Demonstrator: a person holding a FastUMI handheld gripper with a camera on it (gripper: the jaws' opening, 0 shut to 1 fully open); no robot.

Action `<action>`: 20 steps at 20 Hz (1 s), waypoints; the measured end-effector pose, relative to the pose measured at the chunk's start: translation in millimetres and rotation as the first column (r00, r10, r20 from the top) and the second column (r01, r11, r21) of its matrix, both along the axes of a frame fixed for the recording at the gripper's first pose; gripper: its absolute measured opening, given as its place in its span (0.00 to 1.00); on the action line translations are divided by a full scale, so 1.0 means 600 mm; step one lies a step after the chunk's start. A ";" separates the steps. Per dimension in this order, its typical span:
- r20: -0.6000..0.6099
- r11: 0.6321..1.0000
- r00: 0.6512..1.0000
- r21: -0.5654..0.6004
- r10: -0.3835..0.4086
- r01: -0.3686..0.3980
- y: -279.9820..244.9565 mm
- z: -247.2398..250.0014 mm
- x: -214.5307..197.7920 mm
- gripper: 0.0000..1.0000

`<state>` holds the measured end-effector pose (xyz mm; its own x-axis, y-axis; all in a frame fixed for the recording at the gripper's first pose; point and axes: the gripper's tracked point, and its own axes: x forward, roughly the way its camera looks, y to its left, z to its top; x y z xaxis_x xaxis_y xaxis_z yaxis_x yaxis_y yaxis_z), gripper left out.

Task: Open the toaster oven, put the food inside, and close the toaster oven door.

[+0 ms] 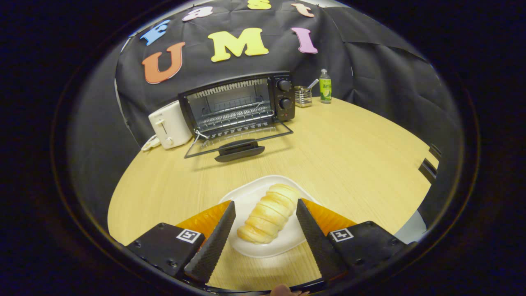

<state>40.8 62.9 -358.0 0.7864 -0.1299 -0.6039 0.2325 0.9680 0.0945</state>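
Item: gripper (265, 205), fingers spread either side of the bread roll (269, 213) on its white plate (250, 197), untouched; risk: soft roll crushed or slipping before reaching the open toaster oven (238, 105).

The camera rode on the gripper (265, 207) and looked forward and slightly down along its open jaws, low over the desk (349, 156). A plate (263, 246) lay close below; the toaster oven (238, 102) stood far across the desk, facing the lens.
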 end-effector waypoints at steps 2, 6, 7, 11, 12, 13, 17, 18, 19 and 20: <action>-0.021 1.000 1.000 -0.007 -0.018 0.017 -0.008 -0.023 0.004 0.98; -0.026 1.000 1.000 -0.018 -0.016 0.015 -0.009 -0.034 0.007 0.90; -0.019 1.000 1.000 -0.024 -0.003 0.002 -0.006 -0.033 0.006 0.85; -0.020 1.000 1.000 0.000 -0.001 0.001 -0.003 -0.038 0.004 0.57; -0.017 1.000 1.000 0.002 -0.007 0.007 -0.005 -0.034 0.006 0.50; -0.017 1.000 1.000 -0.001 -0.013 0.013 -0.009 -0.032 0.005 0.44; 0.039 1.000 0.999 0.009 -0.015 0.014 -0.007 0.008 0.009 0.35; 0.061 1.000 0.998 0.015 -0.013 0.012 -0.007 0.026 0.013 0.35; 0.084 1.000 0.996 0.024 -0.013 0.011 -0.009 0.044 0.015 0.35; 0.109 0.999 0.994 0.047 -0.016 0.011 -0.008 0.066 0.022 0.35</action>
